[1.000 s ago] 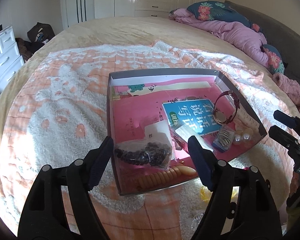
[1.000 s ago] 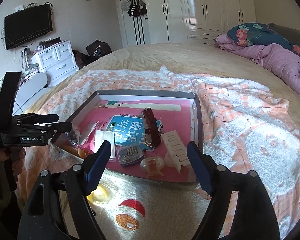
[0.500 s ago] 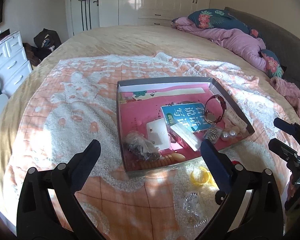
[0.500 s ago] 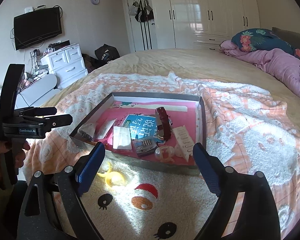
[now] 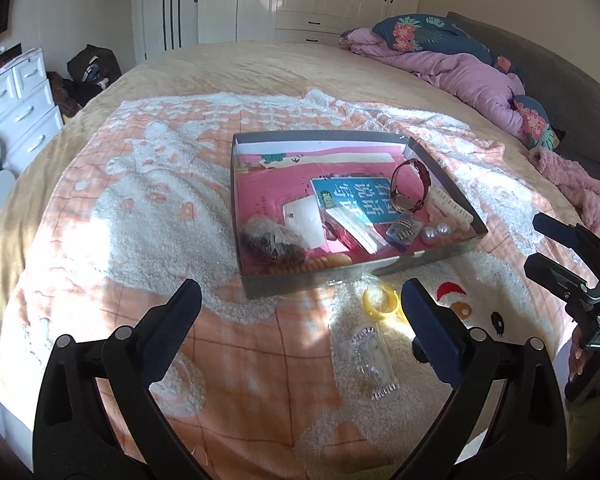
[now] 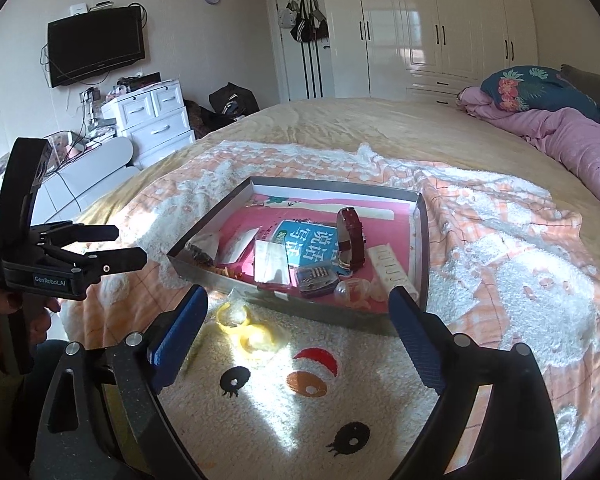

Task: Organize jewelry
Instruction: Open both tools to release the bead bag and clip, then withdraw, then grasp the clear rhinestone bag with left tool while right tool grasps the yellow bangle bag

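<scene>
Jewelry tray on the bed, both grippers wide and empty

Writing first: the left gripper [image 6: 132,246], seen from the right wrist camera, carries a small plate reading "GenRobot.AI". From the left wrist camera the right gripper [image 5: 540,244] shows the letters "DAS" on its body, the rest cut off by the frame edge. A blue book [image 5: 356,198] inside the tray [image 5: 300,280] has large white Chinese characters on its cover; the smaller print on it is too small to make out

The tray is a shallow grey-walled rectangle with a pink floor, lying flat on an orange and white blanket [image 5: 140,208] on the bed. Its long axis runs across the left wrist view, one short end toward the purple quilt [image 5: 472,80]. A watch [image 6: 350,240] with a dark red strap stands on edge on the book, its loop upright. Near the tray's front wall lie a bag of dark beads [image 5: 274,240], an orange coil [image 5: 312,264], a white card [image 6: 271,260] and two pearl balls [image 5: 438,234]

Outside the tray, on the blanket just before its front wall, sit a yellow ring [image 5: 380,300] and a clear plastic packet [image 5: 374,364]

Left gripper: jaws spread wide, nothing between them. Right gripper: jaws opening, also with nothing between them. Both hover over the blanket, short of the tray
</scene>
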{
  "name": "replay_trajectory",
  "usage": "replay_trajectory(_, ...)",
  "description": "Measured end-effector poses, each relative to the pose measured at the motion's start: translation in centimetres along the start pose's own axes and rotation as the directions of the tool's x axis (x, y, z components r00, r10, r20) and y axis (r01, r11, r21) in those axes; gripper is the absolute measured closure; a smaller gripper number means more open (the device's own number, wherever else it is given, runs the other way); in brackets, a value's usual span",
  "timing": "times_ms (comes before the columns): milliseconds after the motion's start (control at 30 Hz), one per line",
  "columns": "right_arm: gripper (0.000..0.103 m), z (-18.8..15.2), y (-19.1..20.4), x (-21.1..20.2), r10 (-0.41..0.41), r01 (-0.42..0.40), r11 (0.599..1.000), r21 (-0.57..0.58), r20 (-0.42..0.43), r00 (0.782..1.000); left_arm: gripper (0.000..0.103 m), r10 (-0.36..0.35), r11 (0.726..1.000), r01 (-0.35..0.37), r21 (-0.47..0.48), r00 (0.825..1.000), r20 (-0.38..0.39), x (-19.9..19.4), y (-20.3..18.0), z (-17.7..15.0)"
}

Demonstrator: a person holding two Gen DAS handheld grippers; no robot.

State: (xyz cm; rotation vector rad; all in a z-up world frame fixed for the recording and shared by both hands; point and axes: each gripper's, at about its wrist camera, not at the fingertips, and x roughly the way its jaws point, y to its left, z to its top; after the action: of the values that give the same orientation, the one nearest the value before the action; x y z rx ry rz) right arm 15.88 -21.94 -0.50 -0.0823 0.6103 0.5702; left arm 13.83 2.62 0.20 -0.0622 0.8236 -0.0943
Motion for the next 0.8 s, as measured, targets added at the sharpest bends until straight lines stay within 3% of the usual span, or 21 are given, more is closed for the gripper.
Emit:
replay_trajectory(267, 0.012, -1.2, 0.6, 0.4, 0.017, -0.018, 0.999, -0.028, -0.048, 0.999, 0.01, -0.119, 0.992, 0.115, -0.042, 0.988, -0.099, 1.8, -0.9, -2.7)
replay_trajectory(400, 0.011, -1.8, 0.1, 0.5, 0.013, -0.014, 1.0, -0.016, -0.062, 0.998, 0.01, -0.19, 0.981, 0.181, -0.069, 0.97, -0.15, 3.1, -1.8, -3.8)
replay_trajectory(600, 0.011, -2.6, -1.3, 0.4, 0.008, -0.007, 1.0, 0.011, -0.072, 0.997, 0.012, -0.193, 0.981, 0.185, -0.057, 0.959, -0.205, 5.1, -3.3, -4.8)
replay_trajectory(700, 0.011, -2.9, -1.8, 0.7, 0.009, -0.007, 1.0, 0.019, -0.083, 0.996, 0.025, -0.188, 0.982, 0.181, -0.052, 0.954, -0.233, 6.3, -3.9, -5.2)
replay_trajectory(800, 0.011, -3.3, -1.9, 1.4, 0.014, -0.013, 1.0, 0.018, -0.1, 0.995, 0.054, -0.123, 0.992, 0.128, 0.004, 0.961, -0.246, 7.2, -4.6, -5.8)
